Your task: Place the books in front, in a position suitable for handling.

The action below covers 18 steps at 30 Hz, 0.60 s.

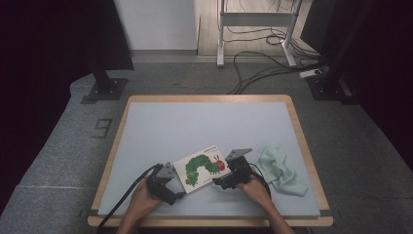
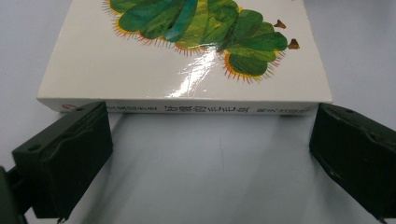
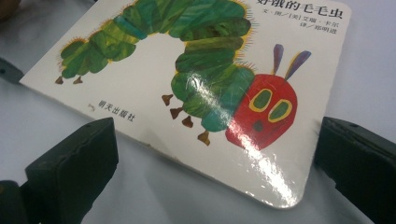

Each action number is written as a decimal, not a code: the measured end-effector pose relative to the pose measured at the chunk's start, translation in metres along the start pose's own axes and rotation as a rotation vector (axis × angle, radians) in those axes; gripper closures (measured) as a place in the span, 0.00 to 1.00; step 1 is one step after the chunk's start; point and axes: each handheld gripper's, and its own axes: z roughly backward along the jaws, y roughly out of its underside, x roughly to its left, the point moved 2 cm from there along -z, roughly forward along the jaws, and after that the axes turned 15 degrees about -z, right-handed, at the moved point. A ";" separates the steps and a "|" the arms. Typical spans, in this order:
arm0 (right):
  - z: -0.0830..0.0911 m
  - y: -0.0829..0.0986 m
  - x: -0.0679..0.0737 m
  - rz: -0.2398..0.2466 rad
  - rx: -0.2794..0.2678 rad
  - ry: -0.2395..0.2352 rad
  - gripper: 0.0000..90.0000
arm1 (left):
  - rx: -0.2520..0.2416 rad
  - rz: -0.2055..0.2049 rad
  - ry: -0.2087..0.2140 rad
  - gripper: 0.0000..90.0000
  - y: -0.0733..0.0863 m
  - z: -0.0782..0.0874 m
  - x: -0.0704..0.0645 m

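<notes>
A white board book [image 1: 203, 167] with a green caterpillar on its cover lies flat on the grey table mat [image 1: 195, 126]. My left gripper [image 1: 178, 189] is open at the book's spine [image 2: 187, 108], its jaws spread as wide as the spine without touching it. In the left gripper view the midpoint of the left gripper [image 2: 210, 154] lies over bare mat just short of the spine. My right gripper [image 1: 219, 184] is open at the book's near right corner [image 3: 280, 191]. In the right gripper view that corner lies between the jaws of the right gripper [image 3: 215, 168].
A crumpled pale green cloth [image 1: 281, 170] lies on the mat right of my right hand. The table's wooden rim [image 1: 311, 161] frames the mat. Beyond the table, cables [image 1: 263, 63] run over the floor by a desk frame, and dark stands flank both far corners.
</notes>
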 end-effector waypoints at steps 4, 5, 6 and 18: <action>-0.002 -0.006 0.000 -0.001 0.006 0.058 0.00 | -0.001 0.001 -0.001 0.00 0.000 0.000 0.000; -0.003 -0.007 -0.001 0.007 0.008 0.064 0.00 | -0.001 0.000 -0.001 0.00 0.000 0.000 0.000; -0.003 -0.010 -0.002 0.006 0.007 0.072 0.00 | -0.002 0.001 -0.001 0.00 0.000 0.000 0.000; 0.002 -0.023 -0.003 0.023 -0.005 0.066 0.00 | 0.008 0.009 -0.009 0.00 0.001 0.002 -0.001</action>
